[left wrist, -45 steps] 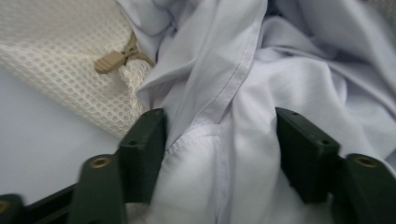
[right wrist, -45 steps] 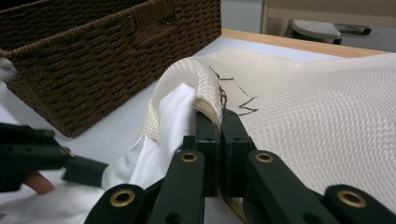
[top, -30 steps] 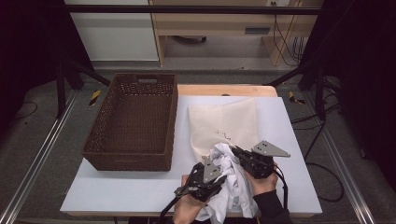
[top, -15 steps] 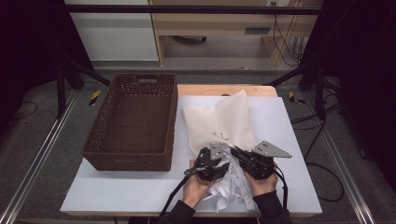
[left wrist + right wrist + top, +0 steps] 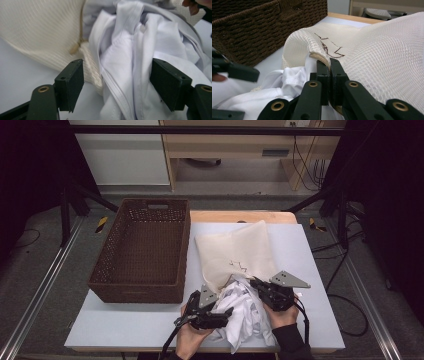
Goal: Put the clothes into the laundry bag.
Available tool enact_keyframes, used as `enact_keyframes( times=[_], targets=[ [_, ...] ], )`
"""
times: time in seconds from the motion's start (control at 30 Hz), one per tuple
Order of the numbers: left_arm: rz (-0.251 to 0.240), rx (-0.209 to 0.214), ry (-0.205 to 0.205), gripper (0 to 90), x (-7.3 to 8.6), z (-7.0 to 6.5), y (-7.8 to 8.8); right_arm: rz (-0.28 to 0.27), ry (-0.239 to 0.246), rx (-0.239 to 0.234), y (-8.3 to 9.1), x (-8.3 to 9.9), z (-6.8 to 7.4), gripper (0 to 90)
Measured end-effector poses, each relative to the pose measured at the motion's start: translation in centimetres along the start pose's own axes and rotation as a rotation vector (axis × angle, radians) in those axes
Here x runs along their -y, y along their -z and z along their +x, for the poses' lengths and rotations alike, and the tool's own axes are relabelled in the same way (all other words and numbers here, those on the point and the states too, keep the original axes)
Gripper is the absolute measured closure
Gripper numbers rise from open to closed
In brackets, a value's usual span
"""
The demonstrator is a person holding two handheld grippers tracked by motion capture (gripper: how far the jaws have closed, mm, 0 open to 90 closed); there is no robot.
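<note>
A cream mesh bag [image 5: 235, 255] lies flat on the white counter [image 5: 125, 325], just beside the brown basket [image 5: 142, 252], on the side away from the basket's long wall. A white shirt [image 5: 245, 315] sticks out of the bag's open end, the end nearest the person, and sits crumpled on the counter there.

The right tool [image 5: 256, 282] is closed tight on the rim of the bag's opening. In the right gripper view its two black jaws pinch the thick cream edge [image 5: 320, 58] and hold it up a little above the shirt [image 5: 287, 80].

The left tool [image 5: 227, 312] is at the shirt, on the basket side of it. Its jaws have just been opening. In the left gripper view they stand wide apart with the folds of the shirt [image 5: 130, 57] between them, and the pads do not press on the cloth. The bag [image 5: 42, 30] lies just behind the shirt there.
</note>
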State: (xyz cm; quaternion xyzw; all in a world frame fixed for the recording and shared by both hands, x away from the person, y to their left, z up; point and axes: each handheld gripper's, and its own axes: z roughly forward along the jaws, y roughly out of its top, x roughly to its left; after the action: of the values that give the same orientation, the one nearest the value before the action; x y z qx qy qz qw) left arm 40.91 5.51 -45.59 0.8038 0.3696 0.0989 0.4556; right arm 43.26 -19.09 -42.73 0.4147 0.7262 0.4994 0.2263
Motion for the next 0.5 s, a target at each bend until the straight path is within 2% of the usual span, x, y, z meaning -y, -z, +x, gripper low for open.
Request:
enact_keyframes(
  times=[0.03, 0.07, 0.1, 0.17, 0.2, 0.23, 0.27, 0.3, 0.33, 0.37, 0.47, 0.5],
  targets=[
    [0.0, 0.0, 0.0, 26.5, 0.0, 0.0, 0.0, 0.0, 0.0, 0.0, 0.0, 0.0, 0.0, 87.8],
    [0.004, 0.043, 0.049, 26.6, 0.7, 0.3, -0.9, 0.004, 0.001, 0.0, -0.1, 0.0, 0.1, 87.8],
    [-0.002, 0.054, 0.052, 28.2, 0.9, 0.3, -1.1, 0.005, 0.003, 0.001, -0.1, 0.1, 0.1, 87.8],
    [-0.013, 0.042, 0.041, 41.1, 1.0, 0.2, -1.2, 0.006, 0.003, 0.0, -0.2, 0.1, 0.2, 87.9],
    [-0.016, 0.015, 0.014, 51.3, 0.9, -0.1, -0.9, 0.007, 0.001, -0.004, -0.2, 0.2, 0.1, 87.9],
    [-0.016, 0.015, 0.014, 57.5, 0.9, -0.1, -0.9, 0.008, -0.003, -0.007, -0.2, 0.2, 0.1, 87.9],
    [-0.004, 0.002, -0.013, 62.4, 0.4, -0.5, -0.5, 0.006, -0.004, -0.008, -0.2, 0.2, 0.1, 87.9],
    [-0.004, 0.002, -0.013, 66.9, 0.4, -0.5, -0.5, 0.006, -0.005, -0.008, -0.2, 0.2, 0.1, 87.9],
    [-0.001, -0.005, -0.027, 70.0, 0.2, -0.8, -0.3, 0.006, -0.006, -0.008, -0.2, 0.1, 0.1, 87.9],
    [-0.005, -0.015, -0.062, 72.2, -0.4, -1.6, 0.2, 0.006, -0.004, -0.008, -0.2, 0.1, 0.2, 87.9],
    [-0.035, -0.026, -0.096, 74.1, -1.8, -2.6, 1.2, -0.003, -0.003, -0.003, 0.0, 0.0, 0.3, 87.9],
    [-0.035, -0.026, -0.096, 74.0, -1.8, -2.6, 1.2, -0.008, -0.007, -0.002, 0.1, -0.1, 0.3, 87.9]
  ],
)
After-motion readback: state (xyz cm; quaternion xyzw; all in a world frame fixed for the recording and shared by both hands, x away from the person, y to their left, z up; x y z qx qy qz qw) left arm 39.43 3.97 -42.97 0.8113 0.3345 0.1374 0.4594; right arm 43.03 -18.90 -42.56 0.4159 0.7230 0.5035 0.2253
